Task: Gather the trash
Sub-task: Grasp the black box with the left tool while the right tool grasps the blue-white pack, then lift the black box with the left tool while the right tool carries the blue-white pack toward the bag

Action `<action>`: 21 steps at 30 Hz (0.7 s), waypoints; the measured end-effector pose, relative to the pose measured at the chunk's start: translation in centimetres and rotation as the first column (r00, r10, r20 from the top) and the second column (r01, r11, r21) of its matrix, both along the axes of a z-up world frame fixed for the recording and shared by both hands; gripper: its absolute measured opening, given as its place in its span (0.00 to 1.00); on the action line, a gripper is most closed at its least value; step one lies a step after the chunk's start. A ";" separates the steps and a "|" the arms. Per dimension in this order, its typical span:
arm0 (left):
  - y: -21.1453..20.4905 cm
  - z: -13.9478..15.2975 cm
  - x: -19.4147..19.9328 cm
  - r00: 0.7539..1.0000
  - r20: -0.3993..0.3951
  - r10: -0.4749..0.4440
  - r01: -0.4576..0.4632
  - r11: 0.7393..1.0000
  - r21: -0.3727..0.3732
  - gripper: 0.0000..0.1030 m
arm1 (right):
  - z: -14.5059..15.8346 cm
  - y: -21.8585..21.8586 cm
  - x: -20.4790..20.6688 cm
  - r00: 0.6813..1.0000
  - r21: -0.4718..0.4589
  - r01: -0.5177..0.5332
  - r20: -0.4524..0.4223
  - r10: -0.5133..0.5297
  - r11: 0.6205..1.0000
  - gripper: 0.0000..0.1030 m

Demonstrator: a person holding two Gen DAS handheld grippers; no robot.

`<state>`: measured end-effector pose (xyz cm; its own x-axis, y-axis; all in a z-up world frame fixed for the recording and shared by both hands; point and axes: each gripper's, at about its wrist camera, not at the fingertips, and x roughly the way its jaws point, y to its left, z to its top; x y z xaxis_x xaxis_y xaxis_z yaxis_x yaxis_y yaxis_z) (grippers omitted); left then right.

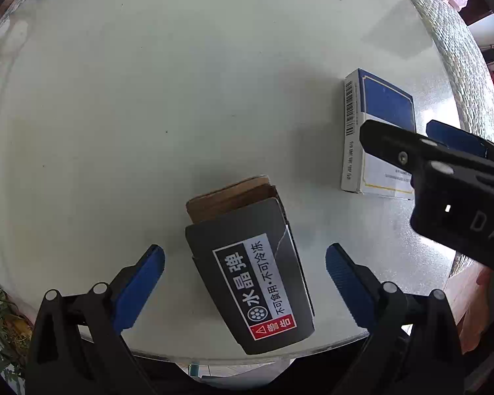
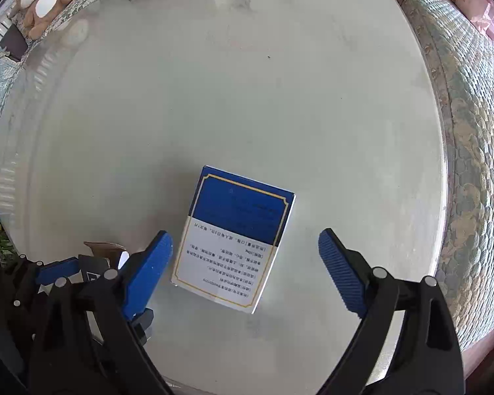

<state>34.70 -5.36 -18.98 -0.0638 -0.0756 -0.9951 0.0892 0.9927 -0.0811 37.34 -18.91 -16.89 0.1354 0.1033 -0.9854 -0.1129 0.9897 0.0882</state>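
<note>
Both claws wide, nothing held: left gripper (image 1: pixel 245 263) straddles grey box (image 1: pixel 253 283), right gripper (image 2: pixel 245 247) over blue box (image 2: pixel 235 240) just beside it. Risk: grippers collide, or pads skid boxes on the slick table (image 2: pixel 247 82).

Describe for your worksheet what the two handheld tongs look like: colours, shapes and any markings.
Both the left tongs and the right tongs have matte black angular frames studded with round silver pins. Each carries two long blue fingers with ribbed faces. Pale lettering marks the black body of the right tongs, only partly readable. No cables or sleeves show.
</note>
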 end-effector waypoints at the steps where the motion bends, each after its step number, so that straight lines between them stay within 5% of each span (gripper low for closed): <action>1: 0.1 -0.2 0.1 1.000 -0.003 0.005 -0.005 1.000 0.000 0.93 | -0.3 0.1 0.1 1.000 -0.011 -0.001 -0.002 0.001 1.000 0.85; 10: 0.5 -0.3 -0.2 1.000 0.009 -0.006 0.005 1.000 0.023 0.91 | -1.4 1.3 0.0 0.999 -0.084 -0.038 0.017 0.040 0.996 0.85; 12: 0.5 -0.1 -0.4 1.000 0.017 -0.014 0.013 0.999 0.048 0.82 | -1.3 2.0 -0.4 0.998 -0.099 -0.056 0.032 0.059 0.994 0.82; 14: 0.6 0.2 -0.7 0.999 0.024 -0.026 0.024 0.997 0.071 0.73 | -0.8 2.1 -0.7 0.996 -0.097 -0.074 0.043 0.078 0.993 0.67; 17: 0.9 0.7 -1.0 0.999 0.025 -0.040 0.038 0.996 0.077 0.58 | -0.8 2.0 -1.1 0.996 -0.094 -0.071 0.041 0.075 0.993 0.64; 21: 1.7 1.3 -1.5 0.998 0.037 -0.052 0.049 0.996 0.070 0.54 | -0.4 2.2 -1.5 0.996 -0.091 -0.068 0.047 0.073 0.994 0.62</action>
